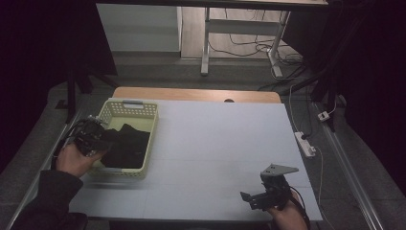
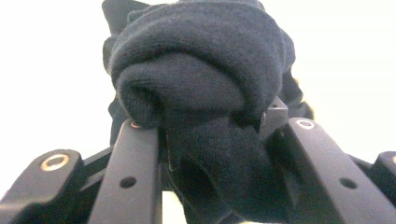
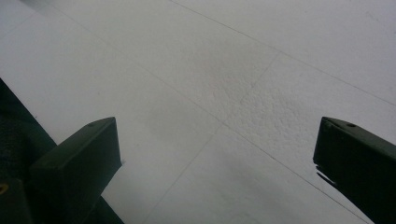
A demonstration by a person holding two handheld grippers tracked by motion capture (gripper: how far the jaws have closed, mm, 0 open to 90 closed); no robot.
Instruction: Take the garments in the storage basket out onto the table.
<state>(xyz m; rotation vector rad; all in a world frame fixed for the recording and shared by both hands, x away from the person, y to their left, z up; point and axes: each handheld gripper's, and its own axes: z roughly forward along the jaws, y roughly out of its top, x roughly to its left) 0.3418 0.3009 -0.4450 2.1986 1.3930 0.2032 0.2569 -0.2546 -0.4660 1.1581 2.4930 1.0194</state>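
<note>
In the high view, the left gripper (image 1: 98, 136) reaches over the near left wall of a pale yellow plastic basket with a perforated rim (image 1: 128, 109), which sits on the left side of the white table (image 1: 215, 139). Dark knitted cloth (image 1: 125, 146) lies heaped inside the basket, and the gripper's tip meets its left edge. The step in hand looks like picking a piece of the dark cloth out of the basket. The right gripper (image 1: 249, 197) rests low over the near right part of the table, well apart from the basket, with a grey three-cornered plate on top.

In the left gripper view, the jaws are clenched on a bunched fold of the dark knitted cloth (image 2: 201, 88). The fabric bulges in a rolled lump just above the jaw tips and fills the gap between them, so the cloth sits right in the grip, not merely beside it. The bright background gives no clear sign of how much of the cloth hangs free. The next move probably calls for lifting the bundle clear of the basket wall without snagging the rim, then carrying it over to the open table.

In the right gripper view, the right gripper (image 3: 217, 140) stands released, its two black jaws wide apart with nothing between them but the bare, faintly lined table surface (image 3: 243, 70).
</note>
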